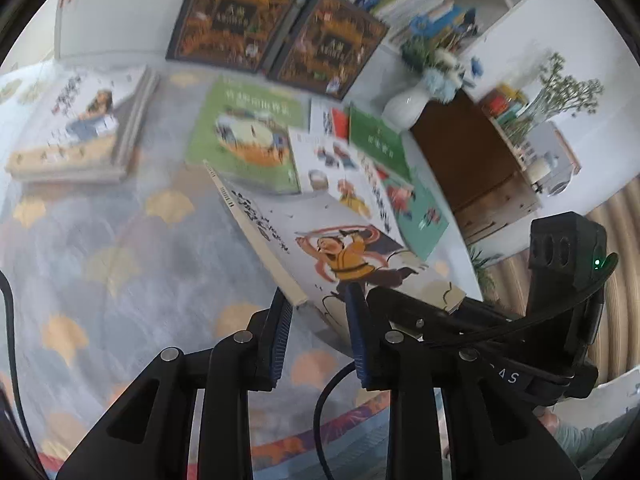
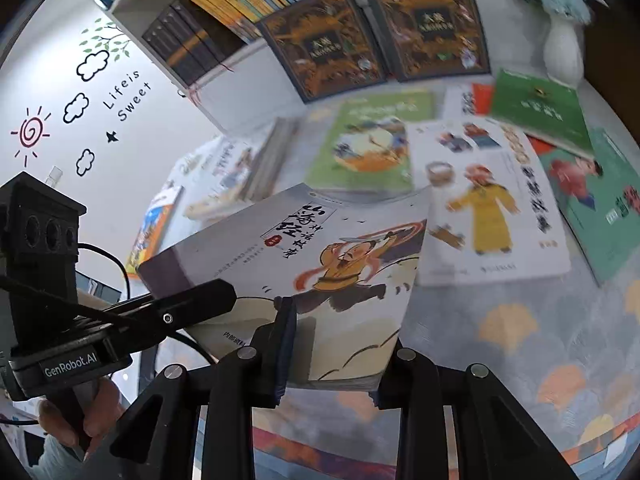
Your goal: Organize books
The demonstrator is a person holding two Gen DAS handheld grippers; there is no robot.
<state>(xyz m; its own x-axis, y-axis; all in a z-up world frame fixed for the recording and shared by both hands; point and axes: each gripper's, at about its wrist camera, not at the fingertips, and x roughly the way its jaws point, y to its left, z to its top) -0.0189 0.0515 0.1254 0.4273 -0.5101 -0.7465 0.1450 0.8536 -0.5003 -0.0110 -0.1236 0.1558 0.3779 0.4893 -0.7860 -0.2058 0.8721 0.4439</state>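
Both grippers, left (image 1: 320,320) and right (image 2: 332,356), pinch the raised book (image 2: 304,264) at its 6 o'clock edge; tilted, it may slip onto the rug (image 1: 120,260).

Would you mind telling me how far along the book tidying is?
Done: a stack lies squared at one side. In hand: both grippers, left and right, hold the warrior book lifted off the mat. Left: the green book, yellow-robe book and others lie loose on the mat.
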